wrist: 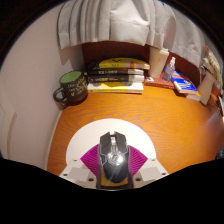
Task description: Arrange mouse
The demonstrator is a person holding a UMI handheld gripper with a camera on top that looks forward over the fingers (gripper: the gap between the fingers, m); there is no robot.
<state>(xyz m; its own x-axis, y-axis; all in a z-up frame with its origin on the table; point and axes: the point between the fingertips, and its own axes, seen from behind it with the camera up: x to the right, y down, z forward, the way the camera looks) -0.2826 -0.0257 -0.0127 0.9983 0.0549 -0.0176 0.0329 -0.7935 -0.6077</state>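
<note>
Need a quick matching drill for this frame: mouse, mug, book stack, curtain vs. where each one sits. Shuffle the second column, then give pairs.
Things:
1. mouse
2. mug
3. book stack
4. curtain

Places:
A. hanging behind the desk
B. far side of the desk, beside the mug
C. between the fingers of the hand-held gripper
D. far side of the desk, next to the books, handle facing away from them

Pairs: 1-C, 2-D, 3-B, 4-A
</note>
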